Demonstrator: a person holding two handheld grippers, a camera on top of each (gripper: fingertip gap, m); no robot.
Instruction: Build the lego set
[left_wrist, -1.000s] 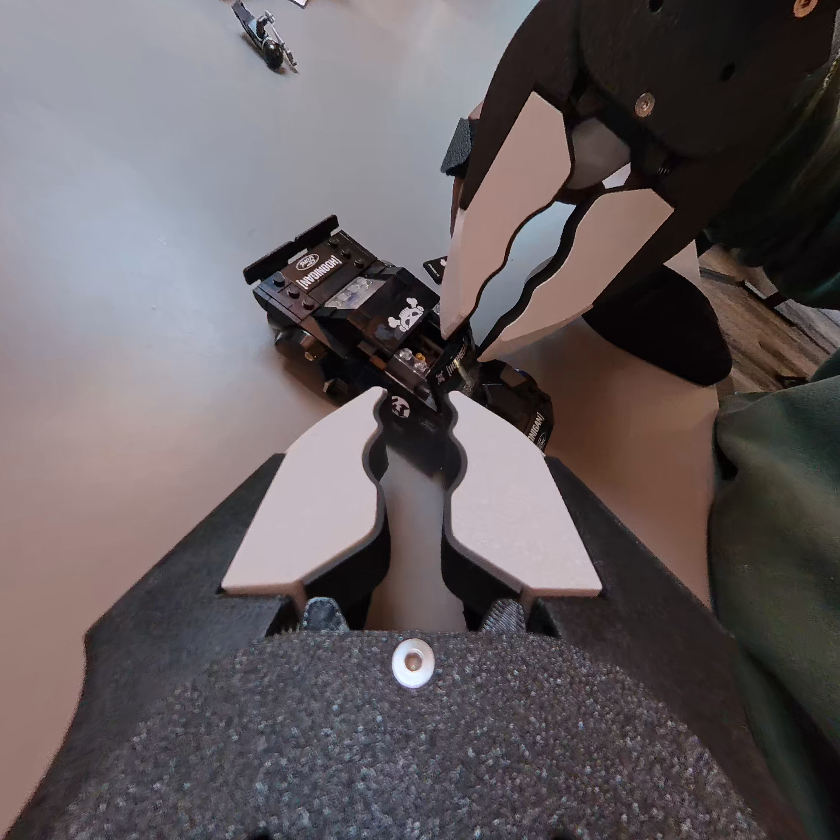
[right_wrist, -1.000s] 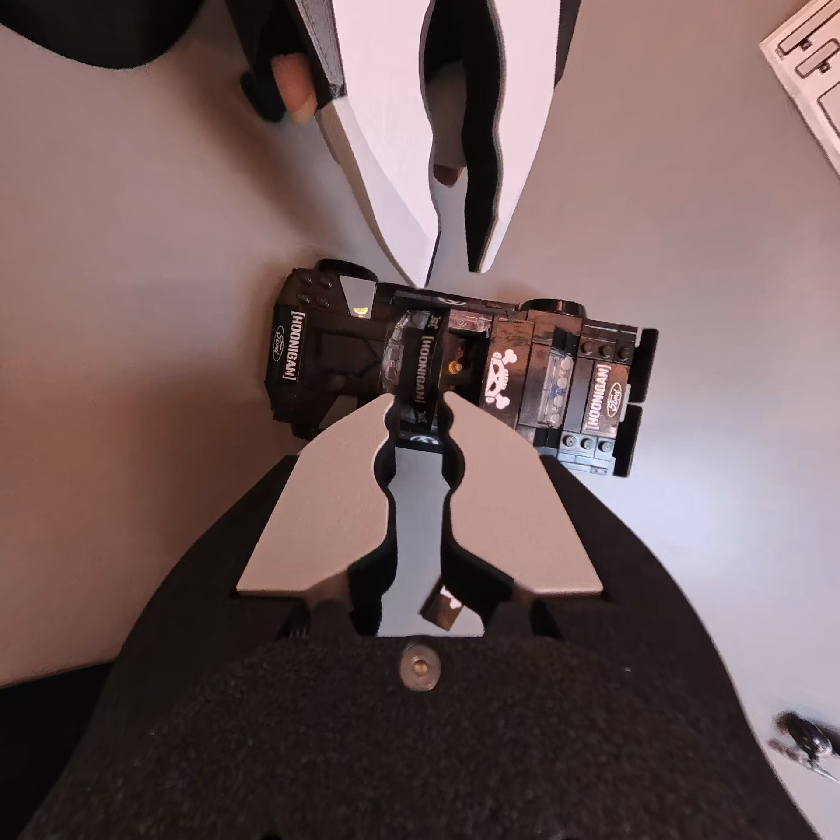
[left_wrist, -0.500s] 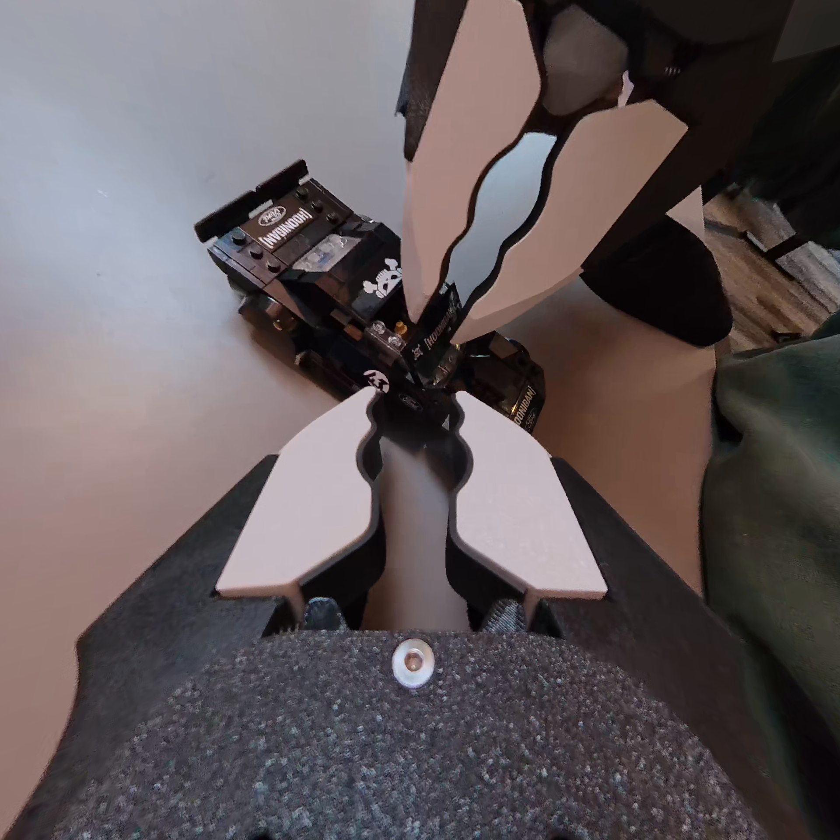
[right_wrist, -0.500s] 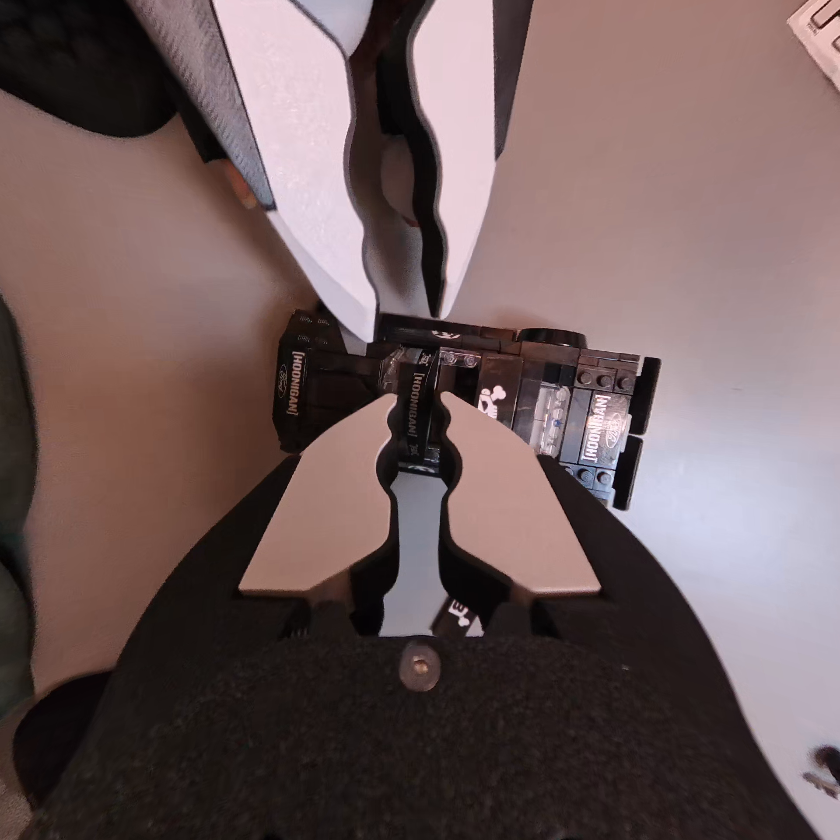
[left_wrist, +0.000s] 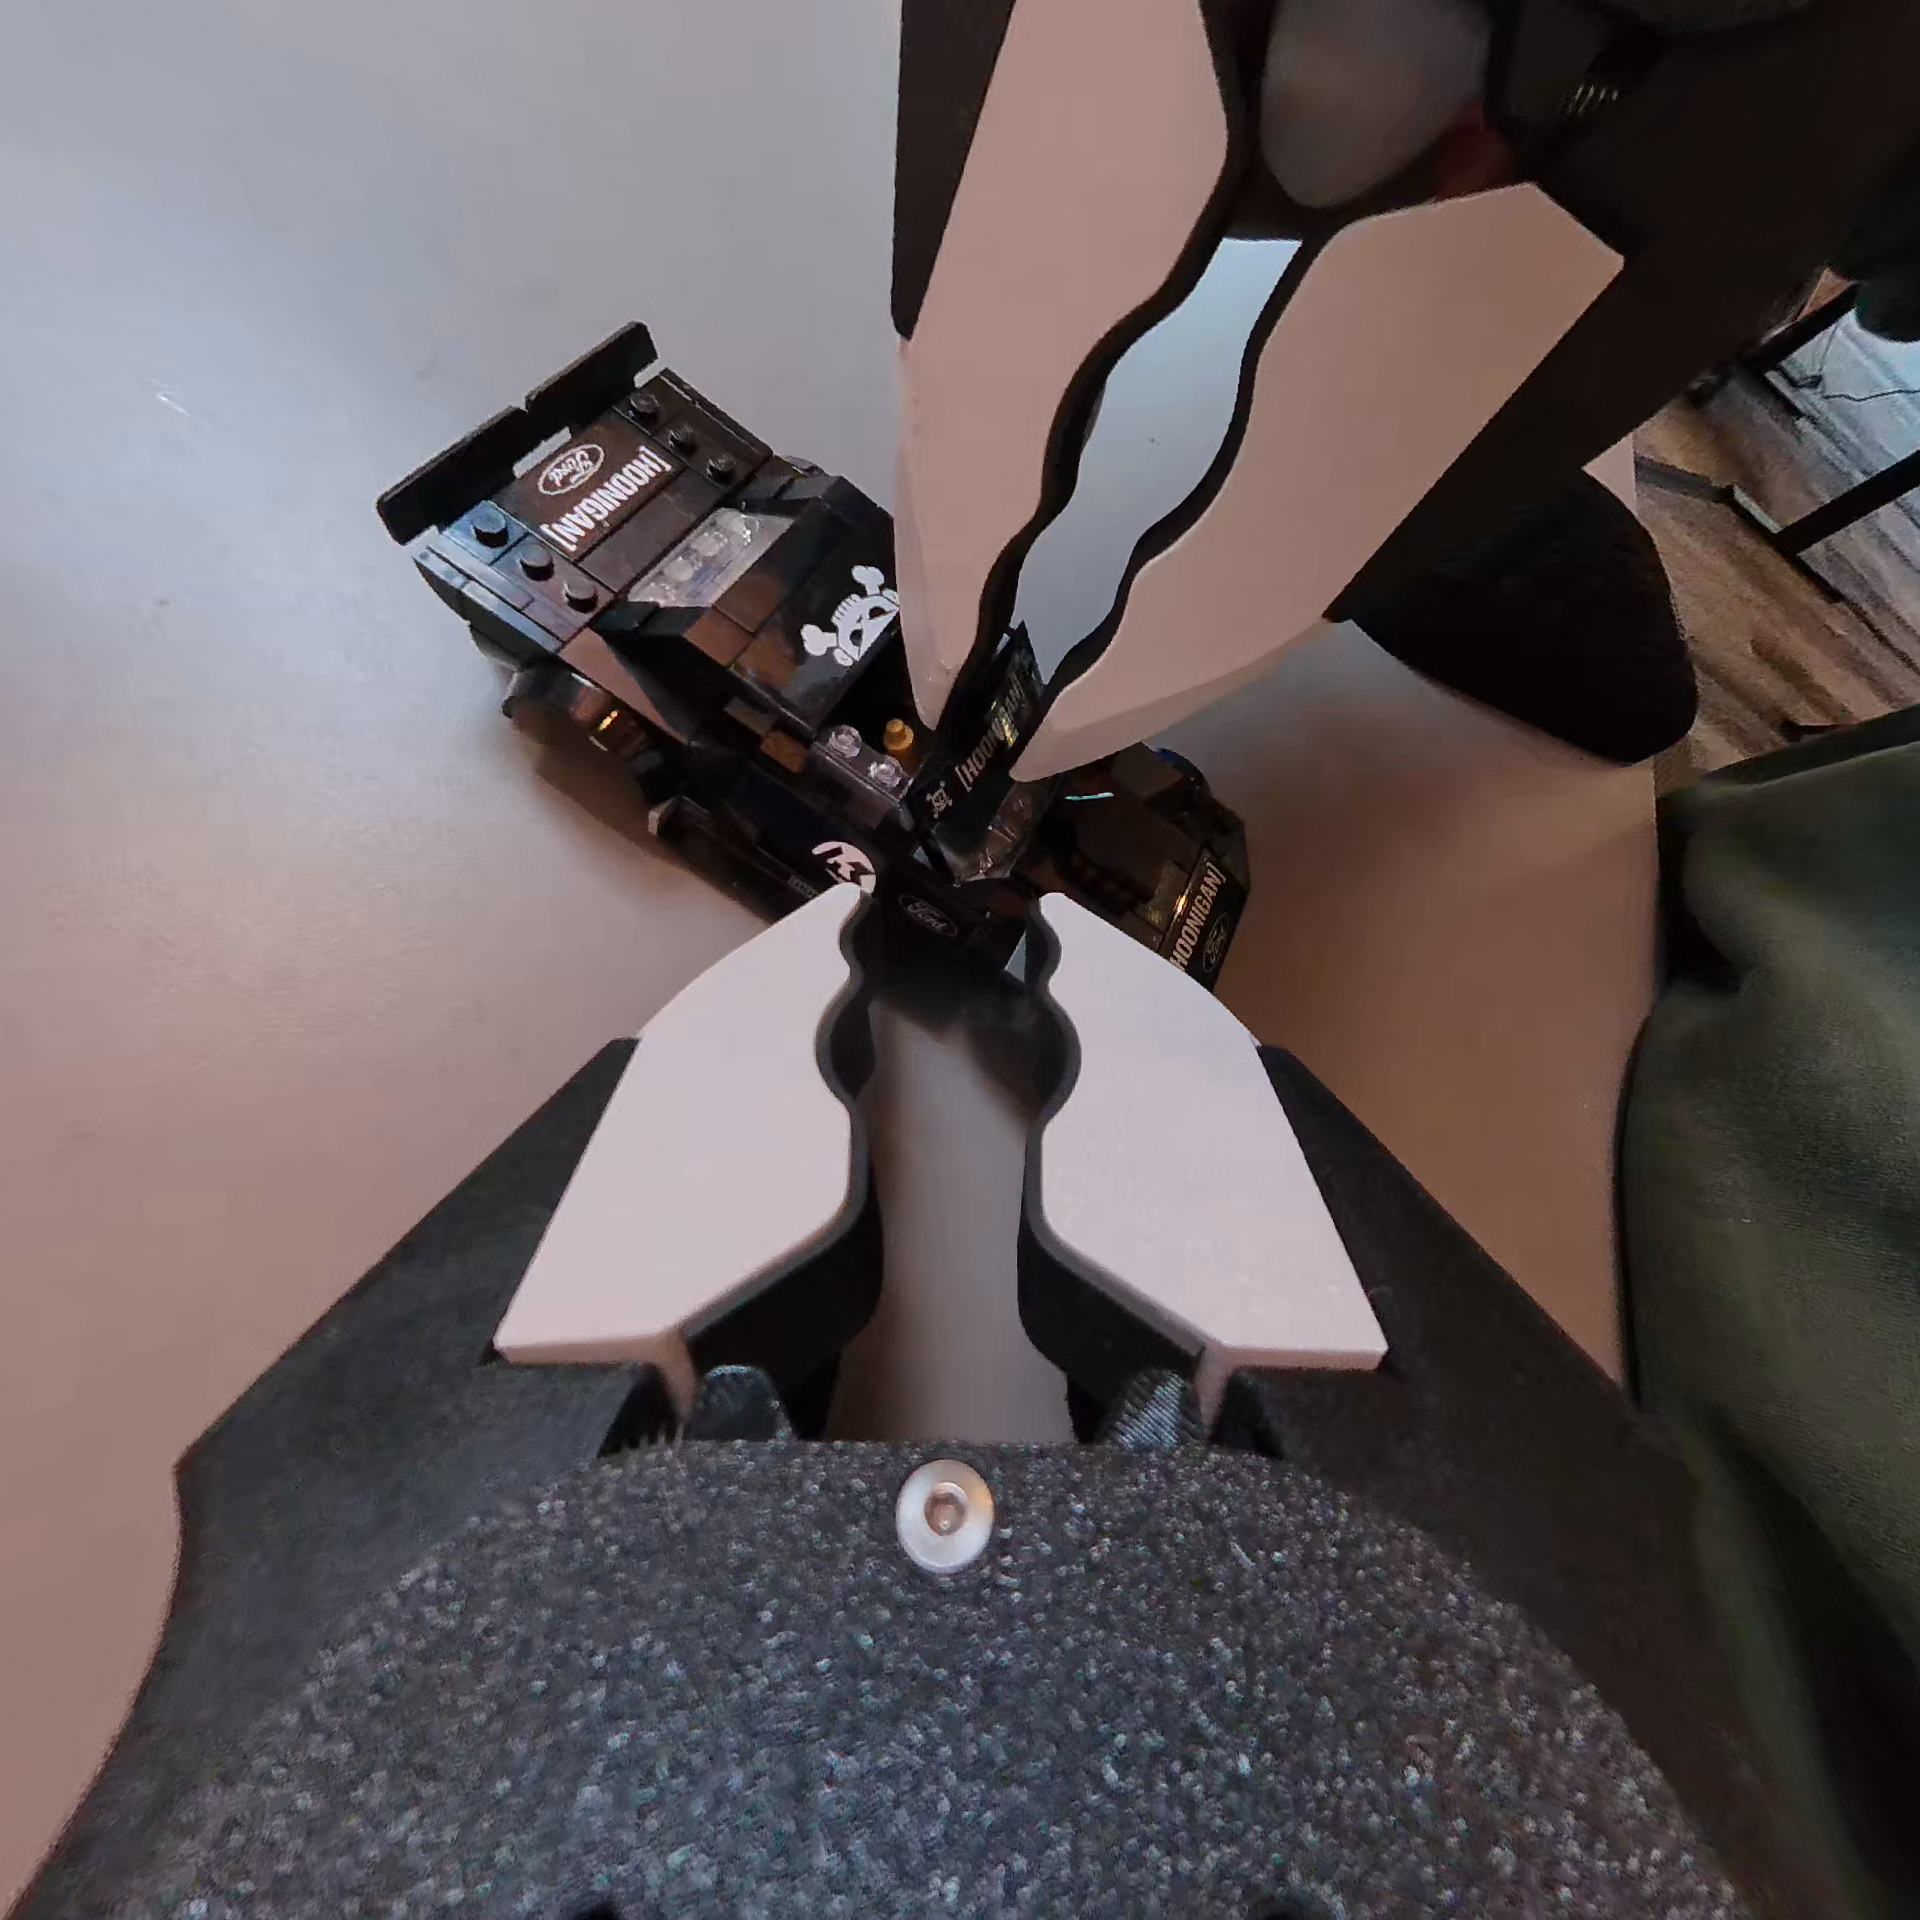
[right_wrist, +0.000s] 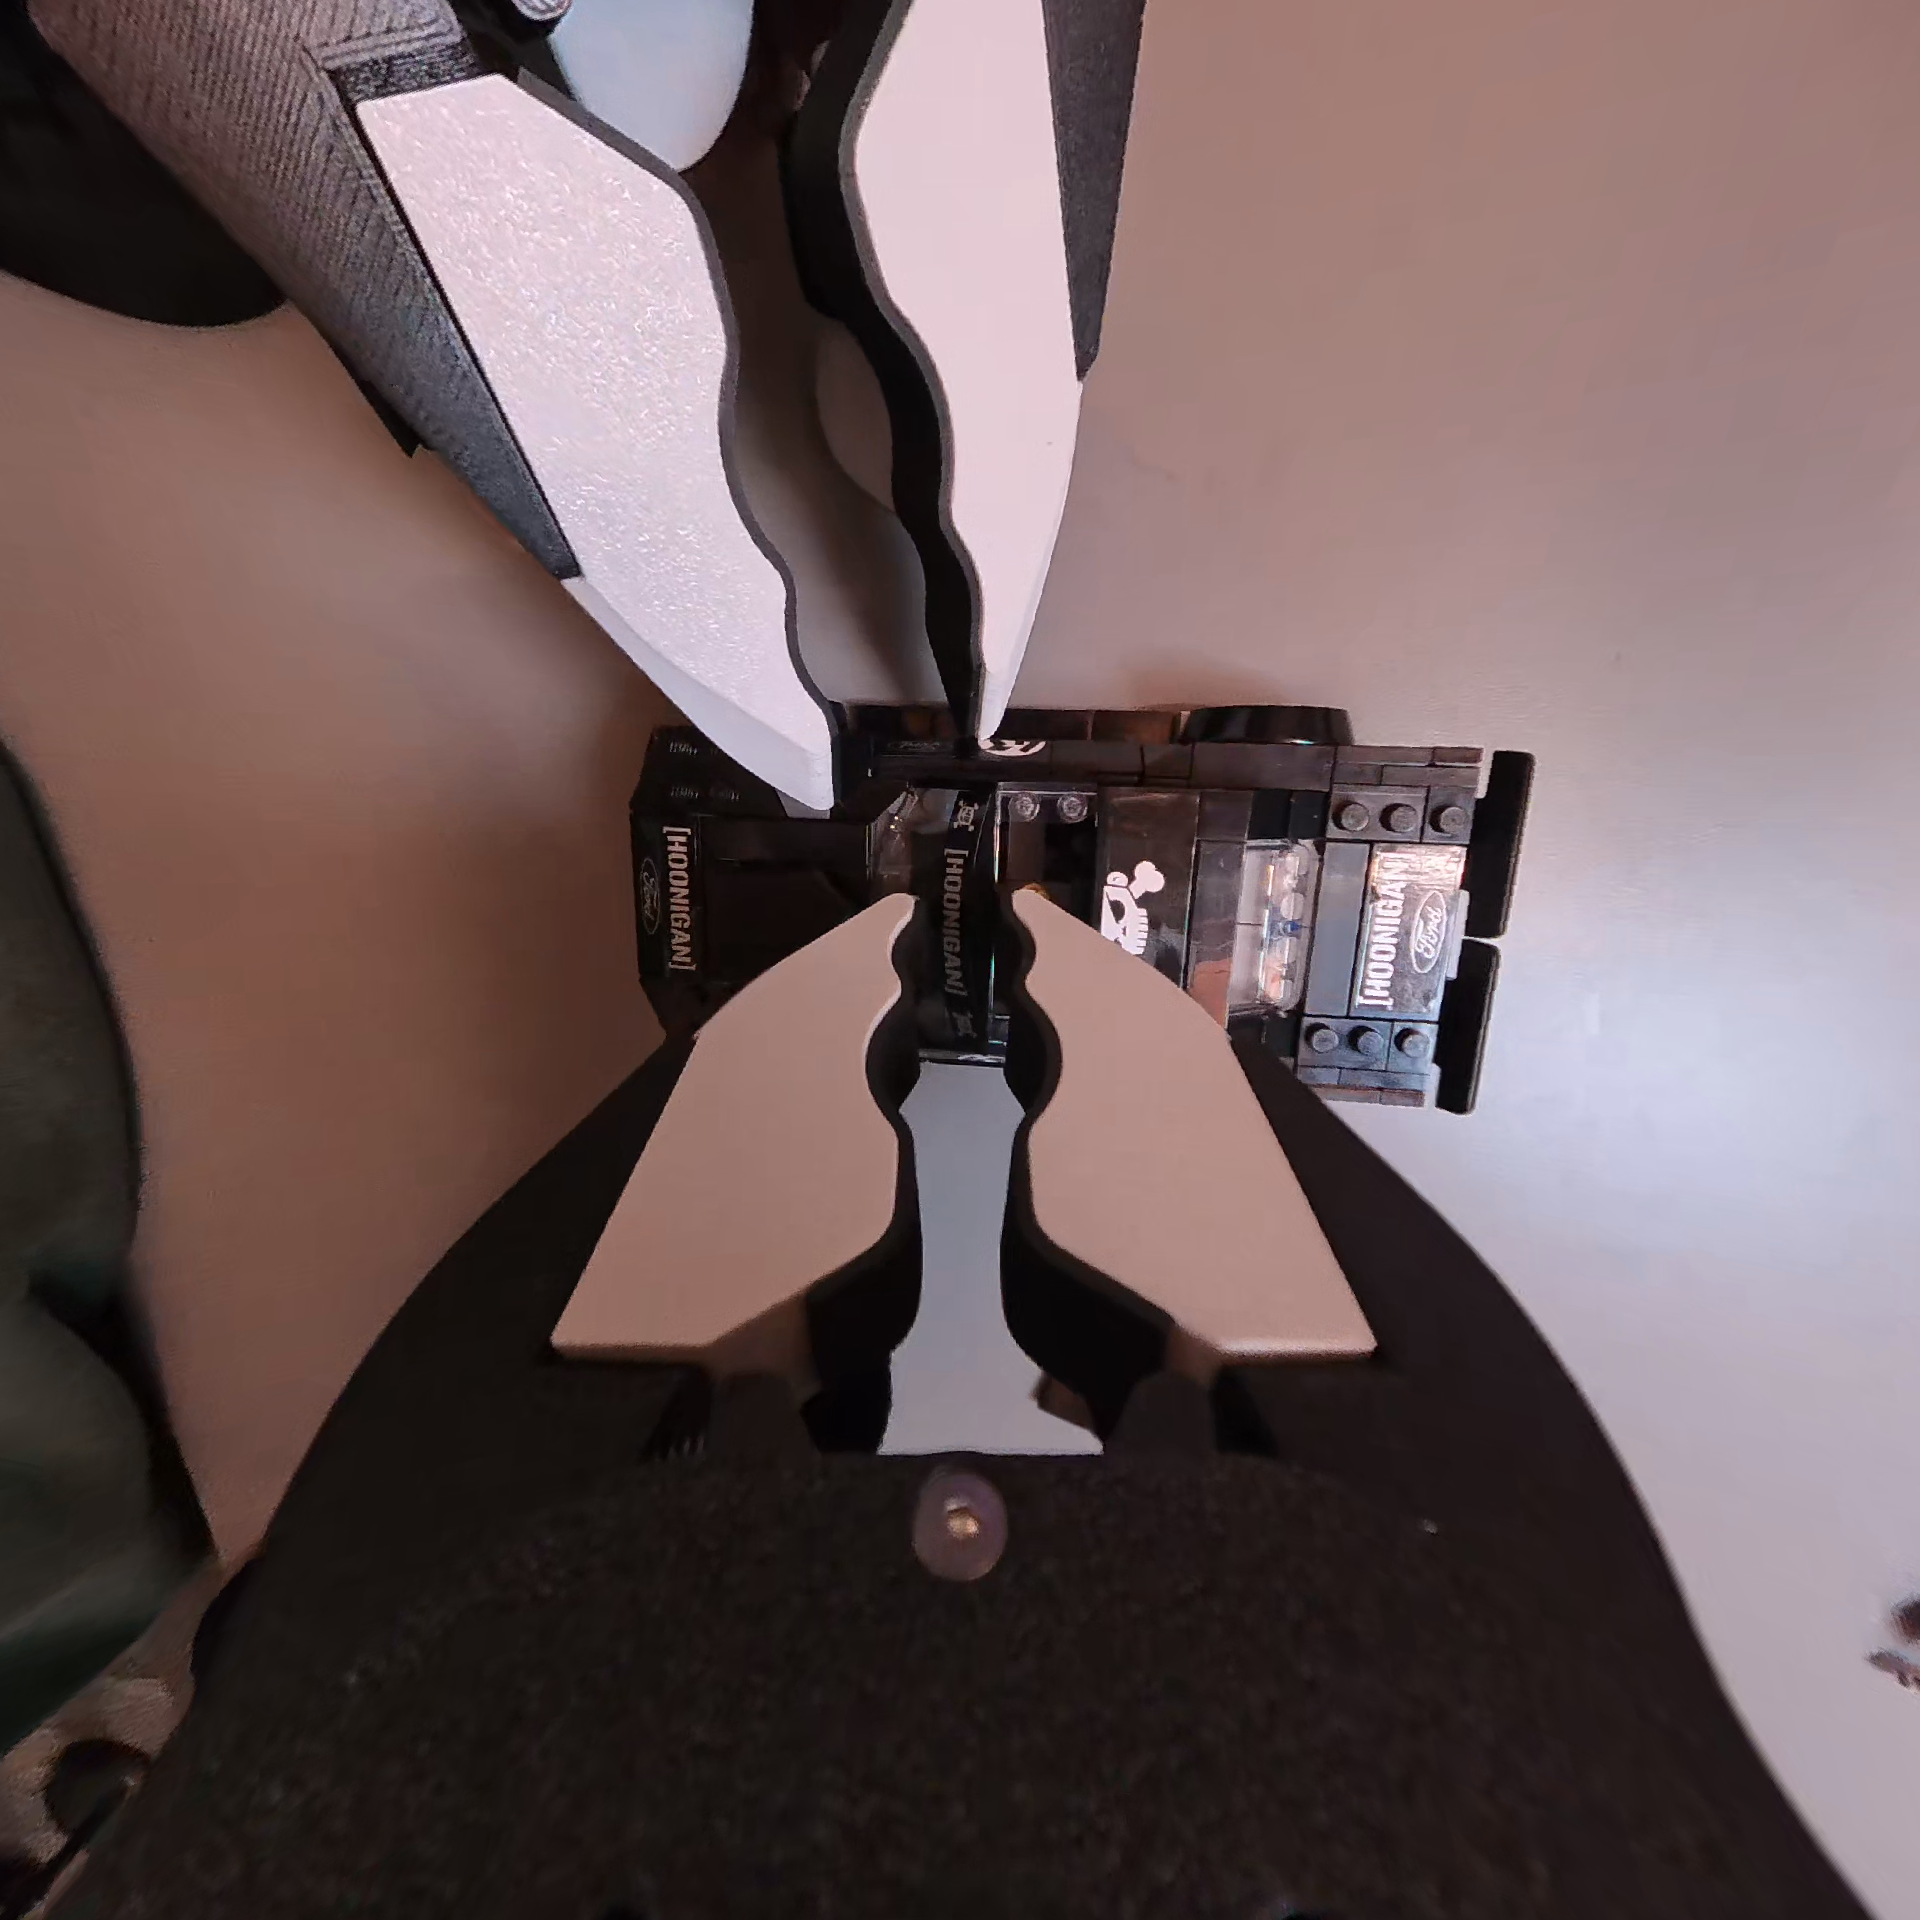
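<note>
Lego car (right_wrist: 1091, 904), black brick-built, sits on pale surface (left_wrist: 260, 312) at frame centre. Right tool (right_wrist: 961, 920) pinches black windscreen strip (left_wrist: 987, 748); left tool (left_wrist: 951, 925) clamps car's side. Advice: lower strip level, press gently, brace firmly.

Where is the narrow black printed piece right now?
In both wrist views the narrow black printed piece is pinched in the right gripper, tilted over the cabin of the black lego car, whose side the left gripper grips.
</note>
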